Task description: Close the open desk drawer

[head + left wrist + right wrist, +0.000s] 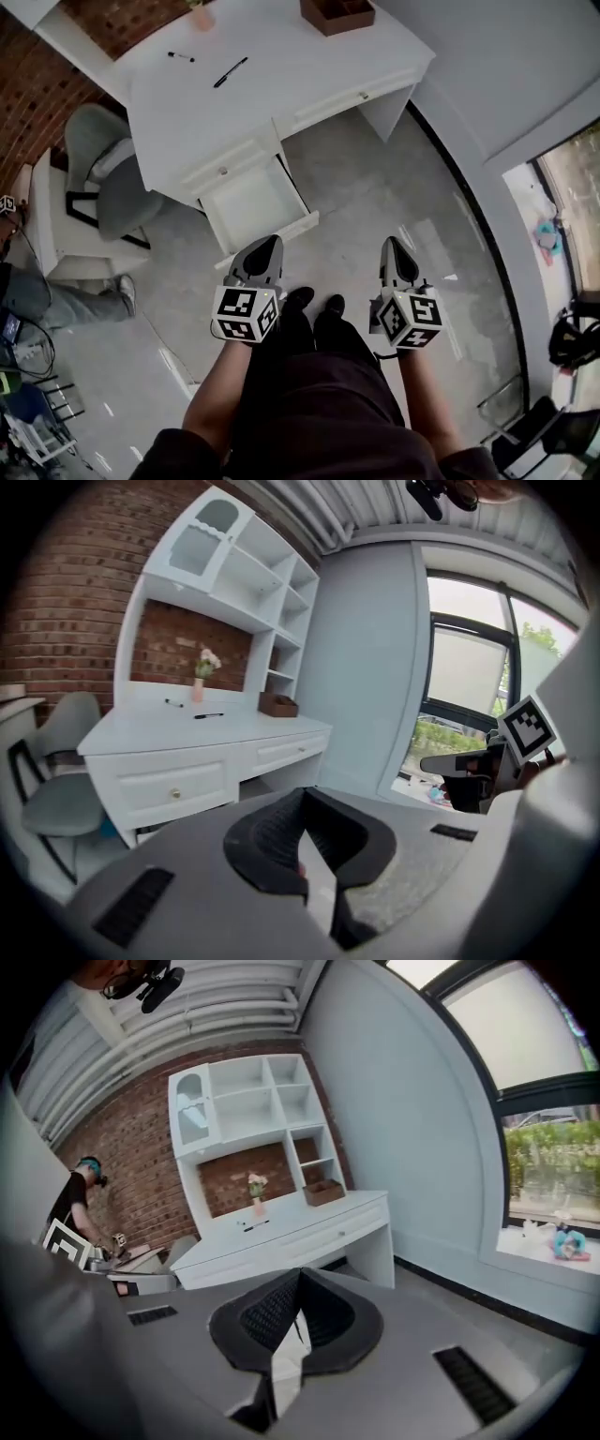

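Head view: white rectangular desk drawer [251,200] pulled open from white desk [281,89], just ahead of left gripper [270,246], not touching. Right gripper [390,247] farther right. Both jaw pairs closed, empty.

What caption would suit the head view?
Left gripper and right gripper, both shut, face a desk with one drawer open.
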Available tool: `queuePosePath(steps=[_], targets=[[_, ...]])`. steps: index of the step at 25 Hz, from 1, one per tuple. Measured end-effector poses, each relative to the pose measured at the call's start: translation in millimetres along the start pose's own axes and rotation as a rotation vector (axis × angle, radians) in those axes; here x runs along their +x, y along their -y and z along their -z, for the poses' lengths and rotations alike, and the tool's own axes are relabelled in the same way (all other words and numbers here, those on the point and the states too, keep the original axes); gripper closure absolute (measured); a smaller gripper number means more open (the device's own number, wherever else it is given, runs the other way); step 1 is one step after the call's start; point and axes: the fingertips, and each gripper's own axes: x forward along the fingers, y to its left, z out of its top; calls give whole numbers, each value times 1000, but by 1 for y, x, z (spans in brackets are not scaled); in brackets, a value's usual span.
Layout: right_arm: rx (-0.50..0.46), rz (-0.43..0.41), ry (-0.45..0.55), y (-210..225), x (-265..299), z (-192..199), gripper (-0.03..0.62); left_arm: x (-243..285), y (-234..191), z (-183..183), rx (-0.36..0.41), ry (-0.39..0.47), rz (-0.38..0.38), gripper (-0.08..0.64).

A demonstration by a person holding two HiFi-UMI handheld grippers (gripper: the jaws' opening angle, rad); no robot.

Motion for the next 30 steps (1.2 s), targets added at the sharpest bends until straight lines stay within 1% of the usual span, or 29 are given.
queuePosePath(steps=[3, 6, 8, 12, 16, 21, 24, 30], targets=[[-44, -119, -57, -26, 23, 10, 588, -29, -27, 21, -61, 0, -140, 551], [-86, -219, -119, -54, 42, 30, 588, -53, -49, 49, -121, -12, -249, 551], [-115, -262, -164, -68, 53, 47, 588, -64, -61, 70, -164, -27, -304, 551], [-152, -310, -258, -89, 74, 85, 588, -77, -86, 109, -252, -58, -392, 551], [-190, -353, -328, -105, 99, 130, 588, -76, -114, 152, -316, -91, -445, 551], [-208, -353, -373, -113, 131, 178, 588, -66, -143, 199, -382, -108, -479, 551], [-216, -347, -384, -114, 151, 205, 588, -56, -161, 224, -393, -104, -501, 551], [-195, -335, -406, -104, 182, 264, 588, -33, -191, 274, -373, -120, -544, 551]])
